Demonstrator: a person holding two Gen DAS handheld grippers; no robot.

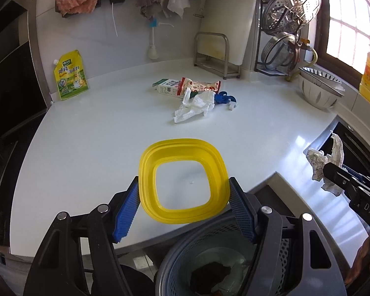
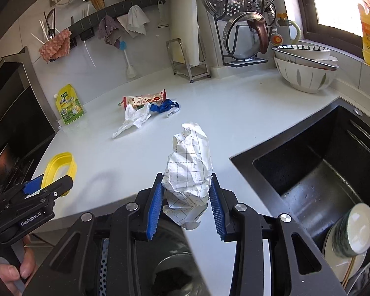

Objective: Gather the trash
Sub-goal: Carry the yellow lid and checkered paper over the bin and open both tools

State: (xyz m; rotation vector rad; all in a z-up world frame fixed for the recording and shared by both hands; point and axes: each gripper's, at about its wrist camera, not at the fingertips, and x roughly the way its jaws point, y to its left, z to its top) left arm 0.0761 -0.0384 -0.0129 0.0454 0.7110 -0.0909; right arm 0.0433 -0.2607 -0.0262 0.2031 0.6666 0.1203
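Observation:
My left gripper (image 1: 183, 185) is shut on a yellow plastic lid frame (image 1: 183, 181) and holds it above the counter edge, over a grey perforated trash bin (image 1: 209, 254). It also shows in the right wrist view (image 2: 58, 172). My right gripper (image 2: 187, 182) is shut on a crumpled grid-lined paper (image 2: 190, 167), which also shows in the left wrist view (image 1: 325, 167). On the white counter (image 1: 98, 135) lie a white tissue (image 1: 194, 106), a snack wrapper (image 1: 202, 85), a small carton (image 1: 166, 86) and blue plastic bits (image 1: 224, 98).
A yellow-green seasoning pouch (image 1: 70, 75) leans on the back wall. Stacked bowls (image 2: 305, 66) sit at the right. A black sink (image 2: 320, 172) holds dishes (image 2: 350, 234). A metal rack (image 1: 214, 54) and pot lids (image 1: 291, 9) stand at the back.

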